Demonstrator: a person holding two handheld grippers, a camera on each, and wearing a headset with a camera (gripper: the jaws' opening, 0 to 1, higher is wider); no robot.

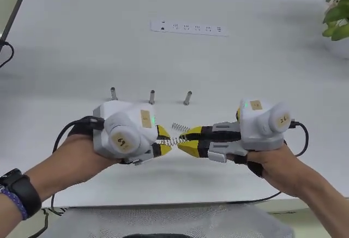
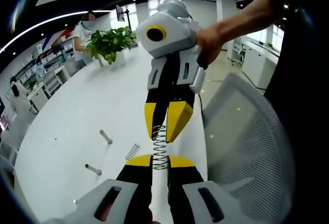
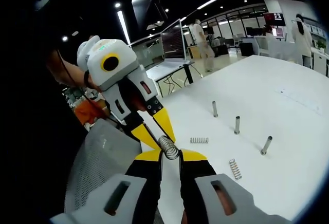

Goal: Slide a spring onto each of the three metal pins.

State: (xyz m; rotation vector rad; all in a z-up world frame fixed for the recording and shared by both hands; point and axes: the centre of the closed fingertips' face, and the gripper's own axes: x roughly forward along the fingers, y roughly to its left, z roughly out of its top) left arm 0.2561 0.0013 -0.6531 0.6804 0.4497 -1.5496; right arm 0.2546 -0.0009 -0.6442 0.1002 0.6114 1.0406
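Spring: thin silver coil spring (image 1: pixel 173 139) in the air above the white table's (image 1: pixel 245 58) front edge.
Left gripper (image 1: pixel 163 141): jaws pinch one end.
Right gripper (image 1: pixel 184 141): jaws clamp the other.
Handling: light, bendy, likely to ping away, so grip near an end, gently.
Pins: three upright metal pins (image 1: pixel 152 96) stand mid-table, bare.

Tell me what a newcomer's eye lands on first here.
The left tongs and right tongs face each other tip to tip near the front edge of the table, both pinching one spring held between them. Behind them three bare metal pins stand in a row, with a loose spring lying just in front.
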